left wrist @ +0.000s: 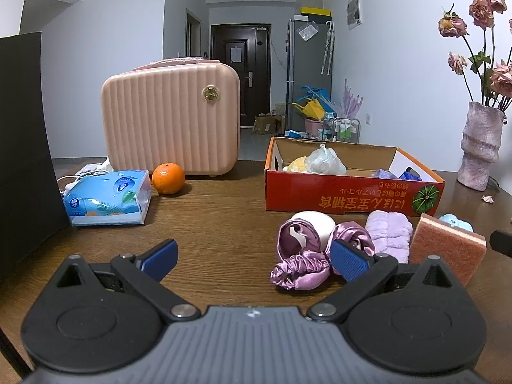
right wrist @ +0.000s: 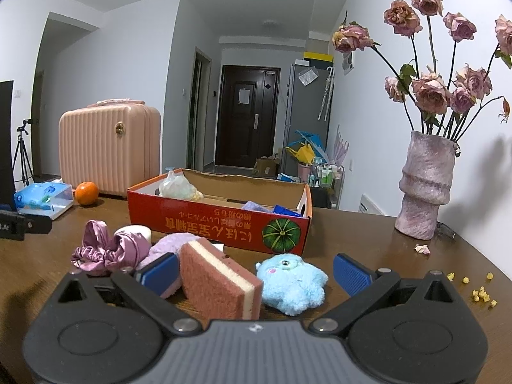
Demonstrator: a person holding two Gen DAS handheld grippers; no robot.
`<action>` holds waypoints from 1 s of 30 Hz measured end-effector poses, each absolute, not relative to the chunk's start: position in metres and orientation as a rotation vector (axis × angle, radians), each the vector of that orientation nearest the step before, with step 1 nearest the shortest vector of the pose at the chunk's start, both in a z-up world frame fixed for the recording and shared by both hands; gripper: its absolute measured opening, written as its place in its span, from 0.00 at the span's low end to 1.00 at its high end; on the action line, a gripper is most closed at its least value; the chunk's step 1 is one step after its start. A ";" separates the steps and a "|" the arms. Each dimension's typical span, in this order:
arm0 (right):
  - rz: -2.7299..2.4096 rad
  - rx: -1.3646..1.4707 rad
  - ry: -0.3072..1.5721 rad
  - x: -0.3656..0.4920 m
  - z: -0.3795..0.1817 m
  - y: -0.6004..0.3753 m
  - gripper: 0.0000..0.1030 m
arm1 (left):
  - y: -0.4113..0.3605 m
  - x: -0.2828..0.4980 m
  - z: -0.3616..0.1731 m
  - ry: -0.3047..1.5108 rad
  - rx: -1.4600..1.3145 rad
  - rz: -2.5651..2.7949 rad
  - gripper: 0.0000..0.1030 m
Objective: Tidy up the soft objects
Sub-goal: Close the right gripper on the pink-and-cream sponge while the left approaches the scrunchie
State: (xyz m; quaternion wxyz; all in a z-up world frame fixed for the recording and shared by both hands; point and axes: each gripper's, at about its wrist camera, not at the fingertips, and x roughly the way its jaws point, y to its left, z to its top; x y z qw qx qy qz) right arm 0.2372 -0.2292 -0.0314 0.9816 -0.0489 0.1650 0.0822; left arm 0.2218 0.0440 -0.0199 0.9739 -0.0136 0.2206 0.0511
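Note:
A red cardboard box [left wrist: 348,196] [right wrist: 204,220] sits on the wooden table, holding a plastic bag [left wrist: 324,160] and a few soft items. In front of it lie a purple satin cap [left wrist: 300,256] [right wrist: 105,249], a white round pad [left wrist: 315,222], a lilac fluffy cloth [left wrist: 388,233], a pink sponge [left wrist: 446,249] [right wrist: 217,284] and a blue plush toy [right wrist: 292,283]. My left gripper [left wrist: 254,260] is open, its right finger beside the satin cap. My right gripper [right wrist: 256,270] is open, with the sponge and plush between its fingers, untouched.
A pink ribbed case [left wrist: 171,121], an orange [left wrist: 168,178] and a blue tissue pack [left wrist: 107,198] stand at the back left. A pink vase [right wrist: 427,185] of dried roses is at the right. Yellow crumbs [right wrist: 480,292] dot the table's right side. A black panel [left wrist: 22,147] rises far left.

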 end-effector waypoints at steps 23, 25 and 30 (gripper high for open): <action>0.209 -0.158 0.412 0.291 -0.062 -0.197 0.89 | 0.057 0.228 -0.027 0.482 -0.019 0.099 1.00; 0.206 -0.161 0.431 0.302 -0.066 -0.194 0.80 | 0.058 0.229 -0.028 0.487 -0.022 0.098 1.00; 0.244 -0.146 0.518 0.314 -0.074 -0.192 0.62 | 0.061 0.231 -0.030 0.501 -0.027 0.097 1.00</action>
